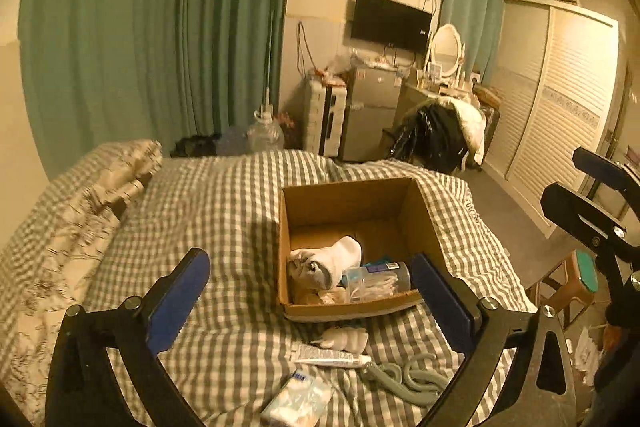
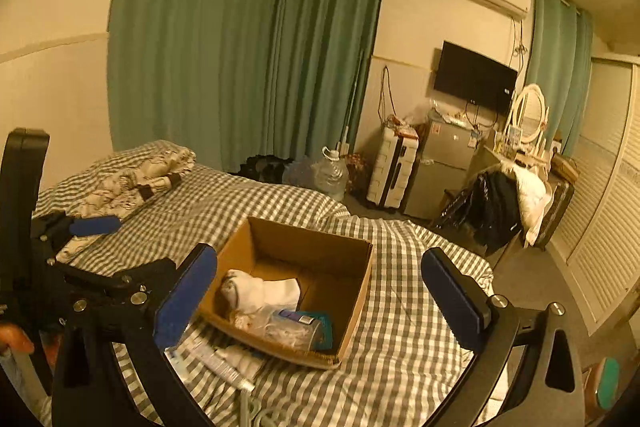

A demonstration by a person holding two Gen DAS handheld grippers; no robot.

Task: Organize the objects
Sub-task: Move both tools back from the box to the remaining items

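An open cardboard box sits on the checked bed; it also shows in the right wrist view. Inside lie a rolled white sock, a clear plastic jar and a teal item. In front of the box lie a small white object, a tube, a grey coiled cable and a tissue pack. My left gripper is open and empty above these items. My right gripper is open and empty above the box.
A folded patterned quilt lies at the bed's left side. Green curtains hang behind. A water jug, suitcase, small fridge and a chair with clothes stand beyond the bed's foot. A stool is on the right.
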